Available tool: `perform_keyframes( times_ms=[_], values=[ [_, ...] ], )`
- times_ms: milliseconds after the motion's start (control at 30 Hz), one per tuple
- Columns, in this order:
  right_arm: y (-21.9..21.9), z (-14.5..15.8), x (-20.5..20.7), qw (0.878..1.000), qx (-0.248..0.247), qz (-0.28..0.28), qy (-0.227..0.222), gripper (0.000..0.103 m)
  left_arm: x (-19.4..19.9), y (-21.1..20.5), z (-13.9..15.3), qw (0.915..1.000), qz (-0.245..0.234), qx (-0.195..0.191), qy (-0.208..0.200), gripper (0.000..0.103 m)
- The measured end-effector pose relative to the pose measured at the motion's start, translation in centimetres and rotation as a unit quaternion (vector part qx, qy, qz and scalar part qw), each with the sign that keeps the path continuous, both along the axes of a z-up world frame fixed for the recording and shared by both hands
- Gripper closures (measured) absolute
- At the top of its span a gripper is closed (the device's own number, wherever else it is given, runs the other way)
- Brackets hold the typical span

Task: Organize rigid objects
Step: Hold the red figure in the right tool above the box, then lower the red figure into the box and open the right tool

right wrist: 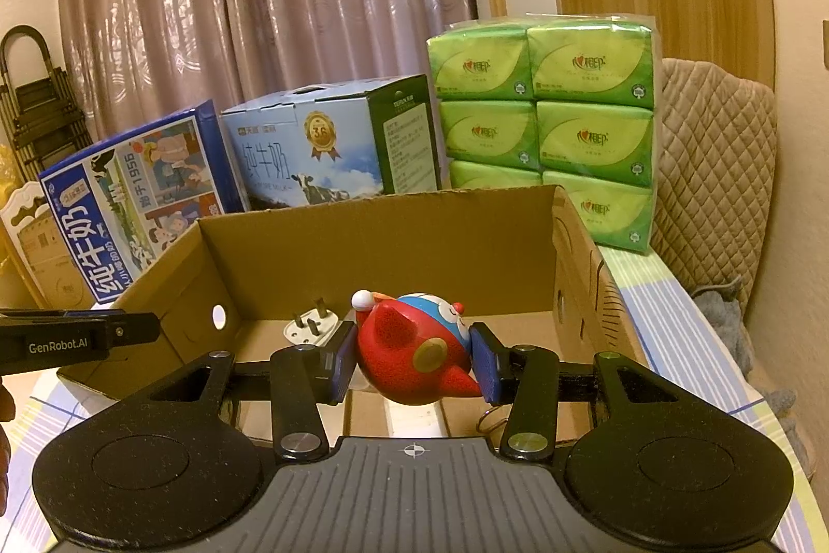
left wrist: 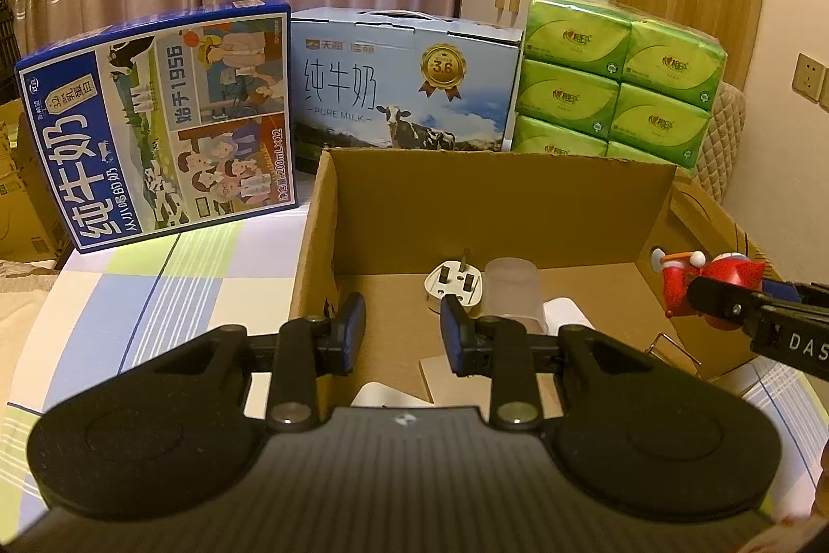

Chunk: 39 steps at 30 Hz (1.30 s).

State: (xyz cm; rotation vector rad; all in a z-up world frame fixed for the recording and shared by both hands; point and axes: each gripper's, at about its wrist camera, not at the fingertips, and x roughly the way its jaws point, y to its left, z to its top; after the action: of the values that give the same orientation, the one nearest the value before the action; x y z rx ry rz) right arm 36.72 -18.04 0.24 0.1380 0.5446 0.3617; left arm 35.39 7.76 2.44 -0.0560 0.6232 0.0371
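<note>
Right tongs (right wrist: 412, 358) clamp the red toy figure (right wrist: 414, 345) above the cardboard box (right wrist: 383, 231), left tongs (left wrist: 401, 330) closed and empty at its near wall, and that rounded body could squirt sideways onto the white plug (right wrist: 311, 327) below.

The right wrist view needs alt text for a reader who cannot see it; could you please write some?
The right gripper clamps a red toy figure above an open cardboard box that holds a white plug. Behind the box stand two milk cartons and a green tissue pack; the left gripper reaches in from the left.
</note>
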Motion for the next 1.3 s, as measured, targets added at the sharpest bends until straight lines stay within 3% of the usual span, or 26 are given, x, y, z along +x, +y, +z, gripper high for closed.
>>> perform_keyframes(
  times_ms=[1300],
  values=[
    [-0.23,-0.26,0.13,1.000,0.006,-0.004,-0.008,0.060,-0.03,-0.03,-0.22,1.0000,-0.002,0.001,0.002,0.077]
  ],
)
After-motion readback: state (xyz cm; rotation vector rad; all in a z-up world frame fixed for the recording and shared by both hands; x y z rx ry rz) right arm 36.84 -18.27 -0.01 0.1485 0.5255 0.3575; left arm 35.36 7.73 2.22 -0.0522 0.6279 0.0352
